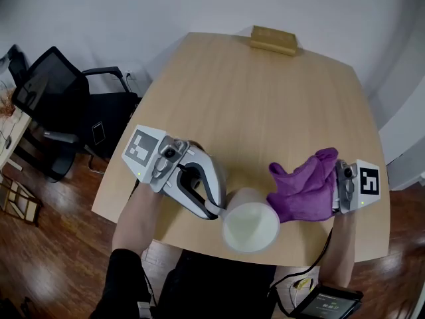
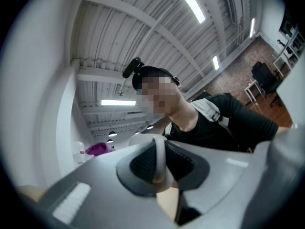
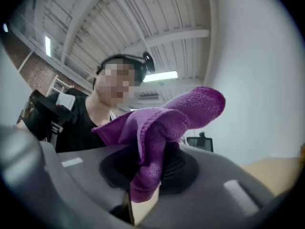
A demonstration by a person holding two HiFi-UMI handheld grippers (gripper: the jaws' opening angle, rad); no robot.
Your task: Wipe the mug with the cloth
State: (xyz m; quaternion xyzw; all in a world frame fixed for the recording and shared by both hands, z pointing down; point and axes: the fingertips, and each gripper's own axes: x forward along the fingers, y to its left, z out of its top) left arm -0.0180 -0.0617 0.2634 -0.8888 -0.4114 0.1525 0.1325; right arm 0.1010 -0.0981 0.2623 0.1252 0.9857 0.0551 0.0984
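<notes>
Wiping looks about to start: left gripper (image 1: 214,210), jaws pinching the handle (image 2: 159,162), holds the mug (image 1: 250,227) above the counter's (image 1: 265,98) near edge, and right gripper (image 1: 334,193), jaws clamping the cloth (image 1: 304,190) just beside it, must next press and rub.

The pale wooden bench (image 1: 265,105) with rounded corners has a broad bare top. A flat tan rectangular block (image 1: 273,40), perhaps wood or cardboard, lies at its far edge, slightly right of the middle.
</notes>
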